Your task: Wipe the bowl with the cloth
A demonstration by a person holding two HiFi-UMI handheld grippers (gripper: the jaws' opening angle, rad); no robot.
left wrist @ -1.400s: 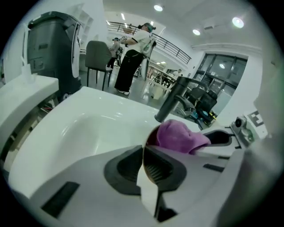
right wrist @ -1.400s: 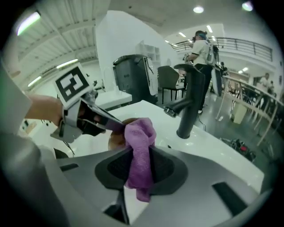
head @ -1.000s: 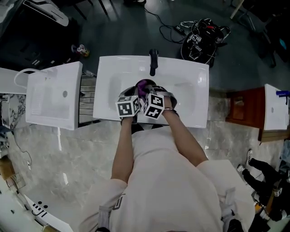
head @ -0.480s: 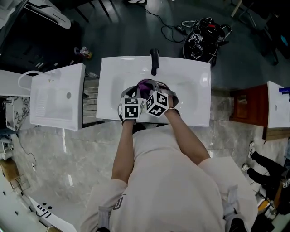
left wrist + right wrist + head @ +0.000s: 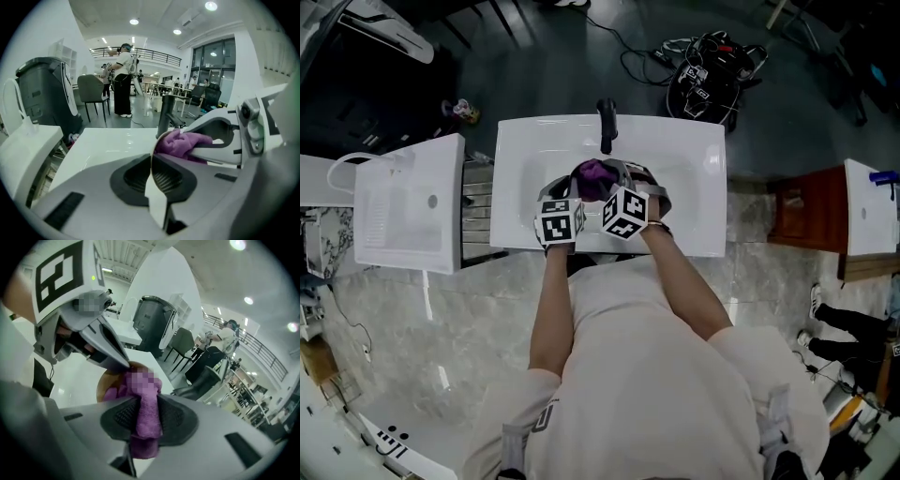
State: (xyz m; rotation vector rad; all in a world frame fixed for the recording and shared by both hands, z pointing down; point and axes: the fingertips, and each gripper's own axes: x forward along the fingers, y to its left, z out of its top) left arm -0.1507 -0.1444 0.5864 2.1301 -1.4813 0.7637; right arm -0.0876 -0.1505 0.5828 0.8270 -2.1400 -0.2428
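The bowl (image 5: 102,385) stands on edge over the sink (image 5: 520,150), its open side facing the right gripper (image 5: 145,420). The left gripper (image 5: 152,176) is clamped on the bowl's rim. The right gripper's jaws pinch the purple cloth (image 5: 146,411), which is pressed into the bowl. Both grippers sit much as they did half a second ago.

Your head view is dim, bluish; only the white sink (image 5: 516,159) reads bright. Gripper views bulge hard at the rims, corners black. Ceiling lamps (image 5: 210,5) glare at 1 o'clock. Near cloth (image 5: 146,416) is soft.
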